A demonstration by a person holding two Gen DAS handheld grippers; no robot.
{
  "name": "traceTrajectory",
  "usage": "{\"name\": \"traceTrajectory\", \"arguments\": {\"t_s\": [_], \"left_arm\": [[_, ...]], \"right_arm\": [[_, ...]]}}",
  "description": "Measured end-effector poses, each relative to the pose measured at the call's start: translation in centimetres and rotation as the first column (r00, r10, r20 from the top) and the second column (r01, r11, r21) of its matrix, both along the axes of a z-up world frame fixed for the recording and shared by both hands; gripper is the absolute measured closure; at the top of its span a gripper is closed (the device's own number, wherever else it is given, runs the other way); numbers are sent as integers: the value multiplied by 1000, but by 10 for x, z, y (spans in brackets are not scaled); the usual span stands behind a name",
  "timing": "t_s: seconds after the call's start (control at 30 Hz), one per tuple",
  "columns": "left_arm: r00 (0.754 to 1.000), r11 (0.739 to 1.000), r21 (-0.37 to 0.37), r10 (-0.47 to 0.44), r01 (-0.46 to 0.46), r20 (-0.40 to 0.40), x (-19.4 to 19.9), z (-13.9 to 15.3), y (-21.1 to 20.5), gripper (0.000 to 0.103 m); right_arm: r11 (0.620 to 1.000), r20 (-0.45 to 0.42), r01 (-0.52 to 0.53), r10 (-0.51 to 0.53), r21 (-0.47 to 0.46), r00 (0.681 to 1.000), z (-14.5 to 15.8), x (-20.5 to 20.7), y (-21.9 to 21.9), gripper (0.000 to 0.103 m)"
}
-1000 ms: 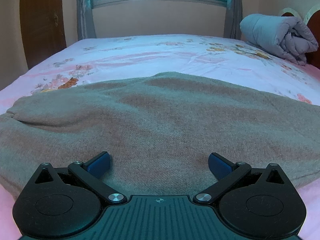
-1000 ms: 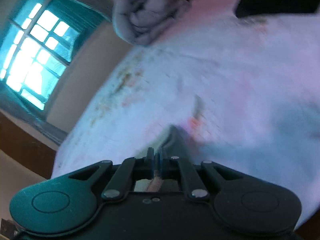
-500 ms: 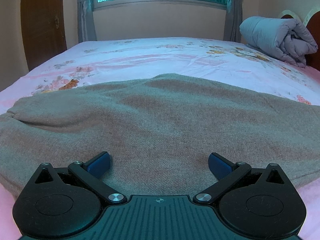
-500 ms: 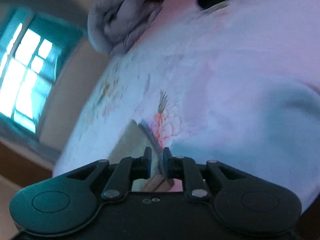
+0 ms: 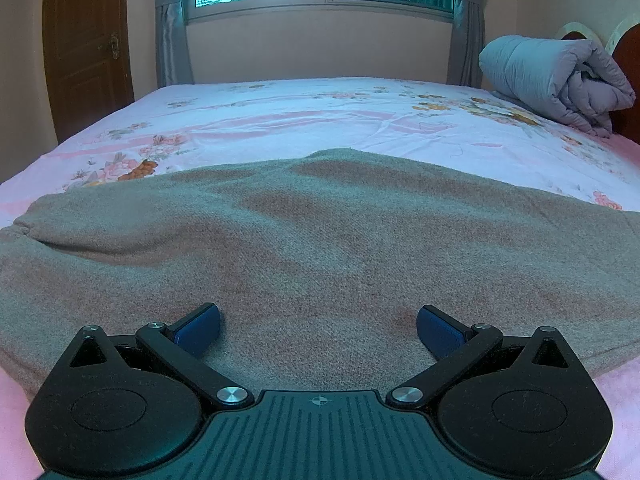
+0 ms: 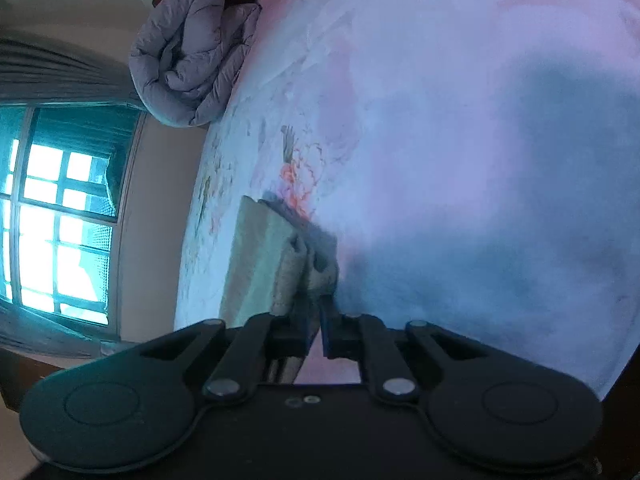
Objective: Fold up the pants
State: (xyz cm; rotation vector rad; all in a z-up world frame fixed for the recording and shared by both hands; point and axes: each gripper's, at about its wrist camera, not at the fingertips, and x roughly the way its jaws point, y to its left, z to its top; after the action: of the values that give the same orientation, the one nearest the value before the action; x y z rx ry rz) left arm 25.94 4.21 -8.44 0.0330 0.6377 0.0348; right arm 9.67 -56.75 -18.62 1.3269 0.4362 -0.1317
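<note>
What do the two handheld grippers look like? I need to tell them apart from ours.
Both look alike. The left gripper has a black body with a ribbed centre plate bearing a small crosshair mark, round side lobes, black link arms with silver rivets, and blue pads. The right gripper matches, blue pads included. No cables or sleeves show.

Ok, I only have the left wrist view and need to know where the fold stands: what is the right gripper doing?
Observer: The right gripper is shut on an edge of the grey-brown pants, the cloth bunched just ahead of its pads.
Operator: Is that edge lying on the bed?
Observer: In the right wrist view the pinched end sits close over the floral sheet; contact I cannot tell.
Operator: Anything in the way over there?
Observer: Only the rolled grey duvet, well beyond the pants near the headboard.
</note>
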Motion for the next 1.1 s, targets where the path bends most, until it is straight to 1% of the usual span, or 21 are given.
{"name": "traceTrajectory", "arguments": {"t_s": [0.07,0.13,0.17,0.2,0.27,0.3,0.47,0.57,0.67,0.7,0.73,0.77,0.8,0.87,0.9,0.93,0.97,1.0,1.03,1.07,1.1], "left_arm": [[1000,1000,0,0,0,-1,0,0,0,0],[1000,1000,0,0,0,0,0,0,0,0],[1000,1000,0,0,0,0,0,0,0,0],[1000,1000,0,0,0,-1,0,0,0,0],[1000,1000,0,0,0,0,0,0,0,0],[1000,1000,0,0,0,0,0,0,0,0],[1000,1000,0,0,0,0,0,0,1,0],[1000,1000,0,0,0,0,0,-1,1,0],[1000,1000,0,0,0,0,0,-1,1,0],[1000,1000,0,0,0,1,0,-1,1,0],[1000,1000,-1,0,0,1,0,-1,1,0],[1000,1000,-1,0,0,2,0,-1,1,0],[1000,1000,-3,-1,1,4,0,0,2,0],[1000,1000,-3,-1,1,6,0,0,1,0],[1000,1000,-3,-2,2,6,0,0,1,0],[1000,1000,-8,-2,2,5,0,0,1,0],[1000,1000,-13,-5,5,3,0,0,1,0],[1000,1000,-16,-9,9,-1,0,0,1,0],[1000,1000,-15,-12,12,-2,0,0,1,0],[1000,1000,-14,-13,13,-2,0,0,0,0],[1000,1000,-16,-13,13,-3,0,0,0,0]], "right_arm": [[1000,16,-7,8,-12,1000,4,5,0,102],[1000,62,5,-7,28,998,6,3,-4,102],[1000,56,4,-6,29,998,6,5,-5,101],[999,43,2,-4,33,999,6,7,-5,95],[998,43,8,-10,61,999,5,5,-5,90],[998,13,18,-19,63,1000,4,2,-4,89],[997,0,23,-23,76,1000,-3,-13,2,89],[994,9,38,-39,99,999,-7,-11,3,89],[996,-5,36,-36,79,999,-6,3,4,89],[997,-16,38,-37,72,999,-5,7,4,96],[999,-30,28,-26,42,999,-1,13,5,103],[1000,-50,11,-12,-25,999,6,17,6,103],[992,-48,-12,6,-127,999,22,20,9,103],[967,7,-27,30,-252,1000,54,18,14,103],[949,3,-36,39,-313,999,65,16,17,103],[937,-15,-44,41,-347,999,68,14,18,103],[937,-53,-53,37,-344,998,60,13,14,103],[952,-95,-57,30,-302,995,41,12,6,103],[970,-101,-47,23,-237,995,18,9,-1,103],[983,-58,-23,13,-181,998,2,5,-5,103],[988,-23,-8,5,-154,1000,-3,1,-6,103]]}}
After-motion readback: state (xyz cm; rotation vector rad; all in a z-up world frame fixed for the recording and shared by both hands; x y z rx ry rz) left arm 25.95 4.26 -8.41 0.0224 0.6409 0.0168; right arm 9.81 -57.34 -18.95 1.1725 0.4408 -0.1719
